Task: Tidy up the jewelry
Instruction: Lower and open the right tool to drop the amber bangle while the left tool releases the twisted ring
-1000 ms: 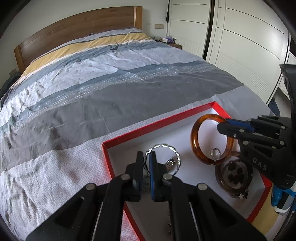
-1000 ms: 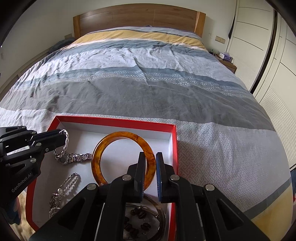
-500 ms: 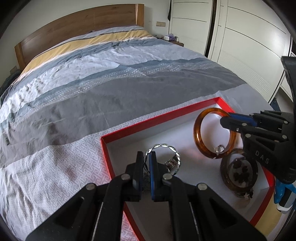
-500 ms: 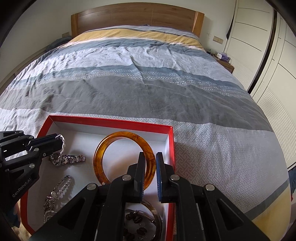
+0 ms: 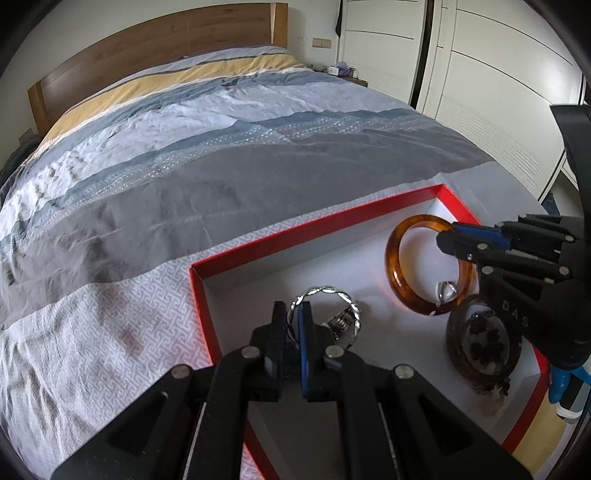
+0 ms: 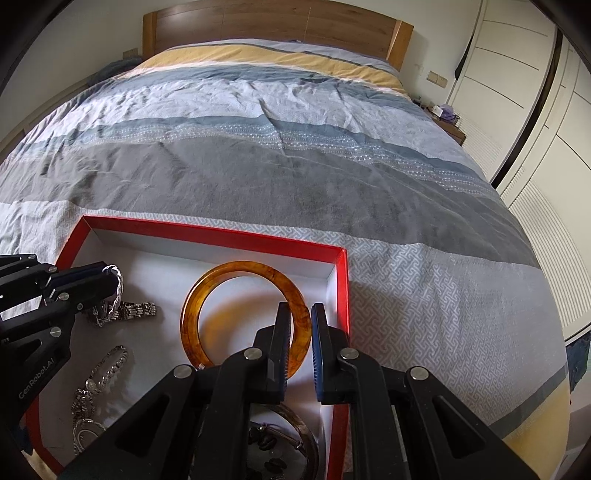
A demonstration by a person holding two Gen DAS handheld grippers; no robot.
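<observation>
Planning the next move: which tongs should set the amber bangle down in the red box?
Right tongs: already clamped on the amber bangle over the red box. Left tongs hold the twisted silver bangle.

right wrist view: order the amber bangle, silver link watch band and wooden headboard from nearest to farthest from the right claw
1. Translucent amber bangle, gripped in the right claw.
2. Silver link watch band, left in the red box.
3. Wooden headboard, far end of the bed.
</observation>
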